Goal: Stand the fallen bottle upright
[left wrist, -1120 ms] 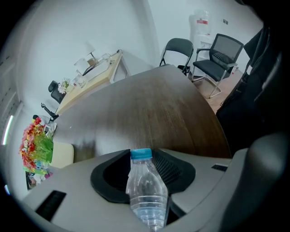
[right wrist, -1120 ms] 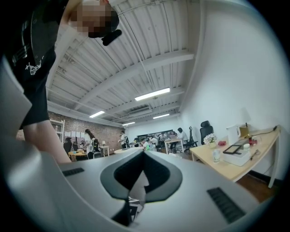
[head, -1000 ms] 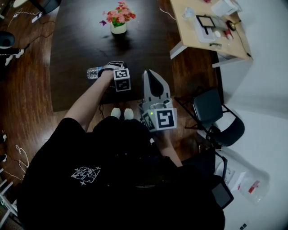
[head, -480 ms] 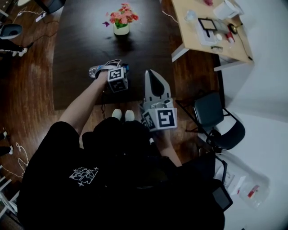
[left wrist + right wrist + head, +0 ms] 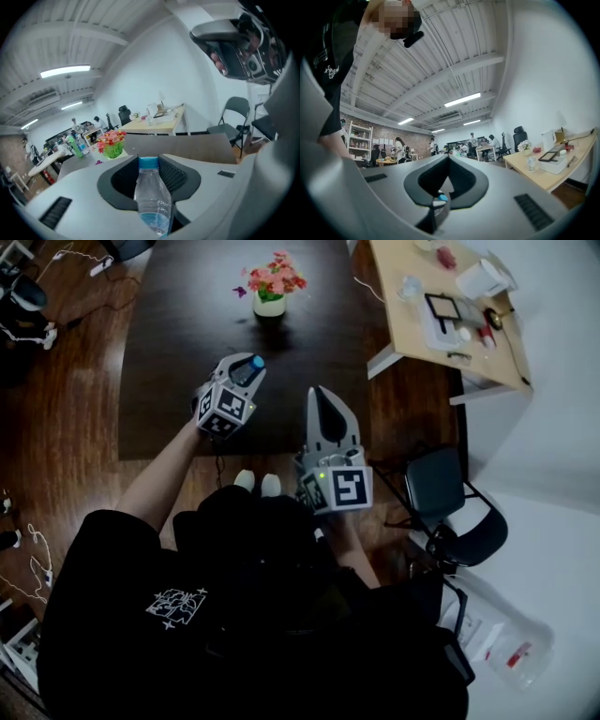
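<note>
The dark table [image 5: 187, 324] takes up the middle of the head view. A pale desk [image 5: 403, 334] stands just beyond the table's right edge, cluttered with small items. A black folding chair [image 5: 441, 484] sits on the floor off the table's near right corner.

The right gripper [image 5: 322, 395] reaches in over the table's near edge towards its right side, cube end hanging off the edge. Its jaws are closed tip to tip with nothing clamped between them.

The left gripper [image 5: 239, 376] is over the table's near part, left of the right gripper and apart from it. Its jaws are clamped on the bottle [image 5: 152, 201], one on each side of the clear body.

A pot of red and pink flowers [image 5: 270, 282] stands at the table's far end, near the middle.

The bottle is held above the near half of the table, leaning, with its blue cap [image 5: 253, 362] pointing towards the table's far end. A little water lies low in the bottle. No view shows whether its base touches the table.
</note>
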The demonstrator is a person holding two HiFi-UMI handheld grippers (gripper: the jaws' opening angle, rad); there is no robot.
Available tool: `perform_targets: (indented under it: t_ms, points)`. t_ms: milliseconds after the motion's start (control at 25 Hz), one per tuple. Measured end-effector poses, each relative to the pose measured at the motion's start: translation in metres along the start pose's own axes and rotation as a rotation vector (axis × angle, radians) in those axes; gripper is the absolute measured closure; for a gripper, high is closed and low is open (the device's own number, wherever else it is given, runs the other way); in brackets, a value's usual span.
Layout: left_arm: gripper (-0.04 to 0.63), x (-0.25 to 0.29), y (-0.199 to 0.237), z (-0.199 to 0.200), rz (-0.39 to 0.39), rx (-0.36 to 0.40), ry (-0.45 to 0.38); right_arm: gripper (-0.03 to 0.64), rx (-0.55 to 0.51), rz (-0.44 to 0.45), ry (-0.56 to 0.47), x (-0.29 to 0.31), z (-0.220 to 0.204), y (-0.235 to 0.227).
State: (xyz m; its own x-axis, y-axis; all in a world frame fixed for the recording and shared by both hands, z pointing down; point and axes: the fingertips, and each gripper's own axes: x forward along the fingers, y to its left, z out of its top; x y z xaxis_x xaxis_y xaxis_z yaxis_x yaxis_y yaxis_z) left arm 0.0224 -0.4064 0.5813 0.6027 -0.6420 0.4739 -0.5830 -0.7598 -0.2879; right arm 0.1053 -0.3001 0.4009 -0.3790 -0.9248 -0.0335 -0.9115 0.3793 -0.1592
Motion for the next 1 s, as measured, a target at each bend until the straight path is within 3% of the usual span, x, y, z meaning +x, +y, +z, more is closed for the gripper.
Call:
perform_targets:
  t_ms: [280,440,600,760,1000]
  points:
    - [0.469,-0.033,0.037,0.01,0.168,-0.296,-0.133,0.592,-0.003,0.027,0.011,0.003,-0.001,0.014]
    - [0.469,-0.049,0.057,0.026,0.257,-0.424,-0.234,0.592,-0.016,0.033,0.015,0.002,-0.001,0.018]
    - [0.469,-0.051,0.062,0.04,0.298,-0.462,-0.314,0.592,-0.036,0.044,0.027,-0.002,-0.006,0.022]
    - [0.469,-0.046,0.055,0.027,0.34,-0.496,-0.318,0.592,-0.048,0.046,0.03,-0.007,-0.008,0.025]
    - [0.457,-0.056,0.045,0.011,0.36,-0.487,-0.32,0.592,-0.05,0.032,0.034,-0.01,-0.007,0.021]
